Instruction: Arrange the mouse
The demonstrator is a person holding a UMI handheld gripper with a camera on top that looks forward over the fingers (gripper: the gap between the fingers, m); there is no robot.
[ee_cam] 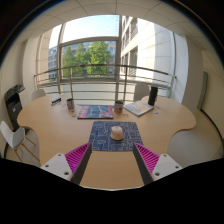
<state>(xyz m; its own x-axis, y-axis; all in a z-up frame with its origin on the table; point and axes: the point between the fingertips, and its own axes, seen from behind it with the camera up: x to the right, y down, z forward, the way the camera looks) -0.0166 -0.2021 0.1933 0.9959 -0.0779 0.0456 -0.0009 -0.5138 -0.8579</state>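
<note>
At the far left we see a white chair (pixel 12 137) beside the wooden table (pixel 45 122). Our gripper (pixel 112 157) hangs above the near edge, its fingers spread wide with nothing between them. Ahead of them a pale mouse (pixel 117 132) rests on a dark mat (pixel 110 136). Beyond and to the right lies what may be a laptop (pixel 139 107)

Bare table (pixel 60 125) flanks the mouse (pixel 117 132); clutter, seemingly, beyond.

Gripper (pixel 112 158) held level, fingers spread wide (pink pads).
</note>
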